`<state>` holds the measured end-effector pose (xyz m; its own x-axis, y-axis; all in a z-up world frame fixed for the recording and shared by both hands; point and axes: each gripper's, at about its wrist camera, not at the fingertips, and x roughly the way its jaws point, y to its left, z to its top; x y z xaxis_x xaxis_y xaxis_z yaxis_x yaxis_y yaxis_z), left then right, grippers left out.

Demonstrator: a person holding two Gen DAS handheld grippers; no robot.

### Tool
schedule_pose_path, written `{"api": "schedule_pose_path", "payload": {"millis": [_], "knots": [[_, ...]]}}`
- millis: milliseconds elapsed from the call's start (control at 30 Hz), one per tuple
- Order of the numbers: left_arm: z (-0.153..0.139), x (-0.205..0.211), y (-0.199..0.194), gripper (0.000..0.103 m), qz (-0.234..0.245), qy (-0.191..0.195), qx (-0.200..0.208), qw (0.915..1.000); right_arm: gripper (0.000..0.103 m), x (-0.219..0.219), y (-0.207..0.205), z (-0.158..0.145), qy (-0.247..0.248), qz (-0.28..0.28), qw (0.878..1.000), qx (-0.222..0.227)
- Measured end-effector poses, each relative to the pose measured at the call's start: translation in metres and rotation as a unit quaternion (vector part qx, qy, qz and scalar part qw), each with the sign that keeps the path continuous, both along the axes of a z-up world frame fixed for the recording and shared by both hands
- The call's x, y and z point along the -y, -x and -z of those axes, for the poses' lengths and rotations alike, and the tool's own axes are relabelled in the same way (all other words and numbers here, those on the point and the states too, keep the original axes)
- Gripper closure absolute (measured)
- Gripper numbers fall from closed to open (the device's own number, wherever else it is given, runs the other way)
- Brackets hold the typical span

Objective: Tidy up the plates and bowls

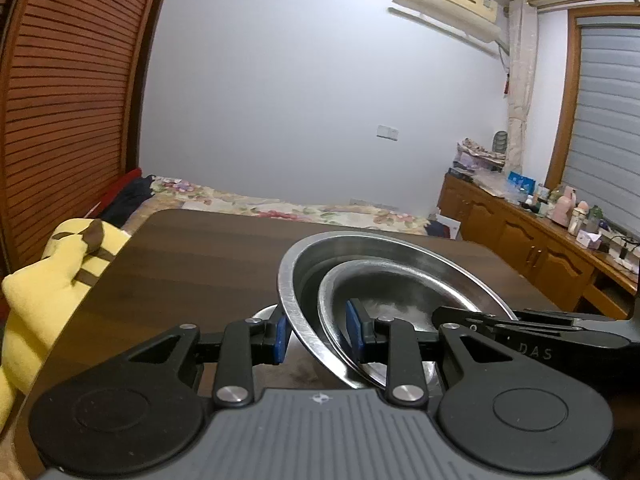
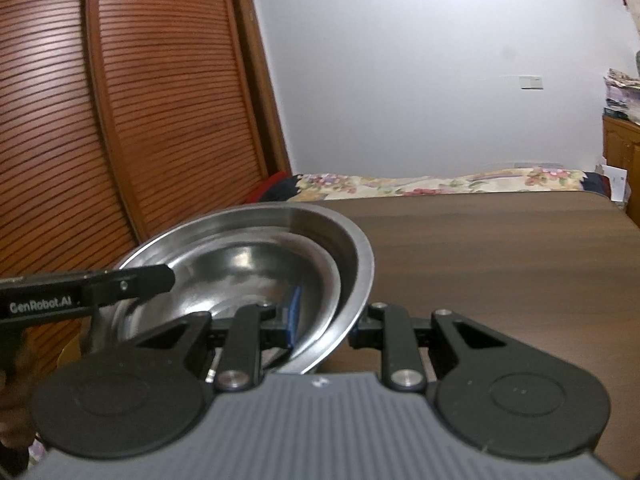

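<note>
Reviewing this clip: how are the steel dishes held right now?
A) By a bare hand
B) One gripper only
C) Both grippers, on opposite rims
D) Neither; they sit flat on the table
C: the left gripper and right gripper each straddle a rim of the nested steel dishes, tilted above the table.

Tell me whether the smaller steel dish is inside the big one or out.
Inside: the smaller steel dish sits nested within the large steel dish, its rim below the larger rim in both wrist views.

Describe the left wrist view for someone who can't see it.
The left gripper straddles the rims of a steel plate with a smaller bowl inside, above a dark wooden table. The right gripper reaches in opposite.
</note>
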<state>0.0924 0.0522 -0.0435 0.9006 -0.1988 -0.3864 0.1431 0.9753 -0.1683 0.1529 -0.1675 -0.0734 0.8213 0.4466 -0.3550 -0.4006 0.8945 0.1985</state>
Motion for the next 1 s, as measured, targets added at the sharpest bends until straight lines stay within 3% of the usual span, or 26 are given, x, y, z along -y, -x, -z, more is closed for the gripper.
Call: {"api": "schedule_pose_path", "payload": {"millis": [867, 933, 1000], "knots": [[0.015, -0.011, 0.004, 0.07, -0.023, -0.009, -0.019, 0.9995, 0.076, -0.021, 0.002, 0.007, 0.004, -0.016, 1.0, -0.011], [0.015, -0.011, 0.004, 0.065, -0.028, -0.012, -0.019, 0.9993, 0.068, -0.022, 0.003, 0.007, 0.011, -0.01, 1.0, -0.006], [0.014, -0.013, 0.005, 0.052, -0.033, -0.013, -0.017, 0.9992, 0.061, -0.022, 0.004, 0.006, 0.017, -0.005, 1.0, -0.002]]}}
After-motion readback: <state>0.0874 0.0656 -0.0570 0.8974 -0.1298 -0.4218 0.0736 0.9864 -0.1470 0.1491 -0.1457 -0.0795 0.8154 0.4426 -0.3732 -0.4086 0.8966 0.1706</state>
